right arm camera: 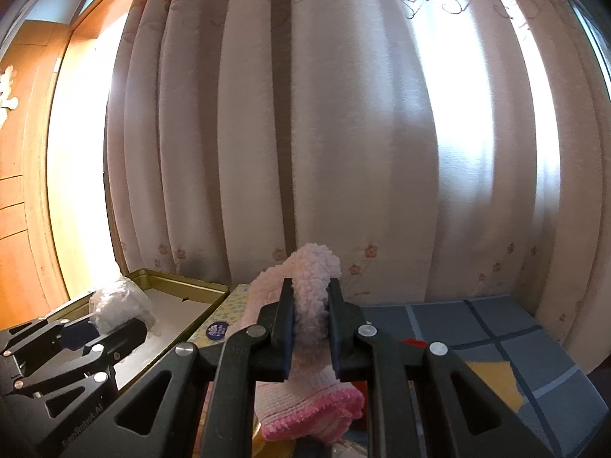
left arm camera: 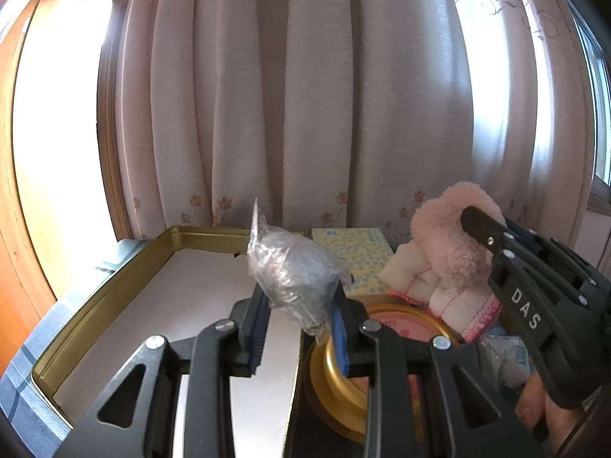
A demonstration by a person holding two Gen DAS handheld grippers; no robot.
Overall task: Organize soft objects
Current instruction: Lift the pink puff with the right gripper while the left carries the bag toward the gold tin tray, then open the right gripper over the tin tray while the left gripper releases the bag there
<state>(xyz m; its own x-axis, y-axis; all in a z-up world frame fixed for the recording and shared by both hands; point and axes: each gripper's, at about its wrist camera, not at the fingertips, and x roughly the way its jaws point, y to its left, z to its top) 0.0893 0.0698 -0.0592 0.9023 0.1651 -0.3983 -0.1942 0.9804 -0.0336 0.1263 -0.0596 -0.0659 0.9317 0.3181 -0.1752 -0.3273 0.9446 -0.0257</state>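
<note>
I see a fluffy pink sock [right arm camera: 311,294] with a darker pink cuff, held up off the bed. A crinkled clear plastic bag [left arm camera: 290,271] is lifted above the gold tin's [left arm camera: 126,263] right edge.

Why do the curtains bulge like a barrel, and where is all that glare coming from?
Fisheye lenses bend the straight curtain folds in both wrist views. Left wrist view: daylight blows out the wall at the left and glints on the plastic bag. Right wrist view: backlit curtain panels flare white.

Gold tray [left arm camera: 114,286] floor bare and open on the left, tissue box [left arm camera: 357,255] just beside its right wall, round gold tin [left arm camera: 332,378] low in front, curtain [left arm camera: 305,114] closing the back, checked cloth [right arm camera: 496,336] free on the right
</note>
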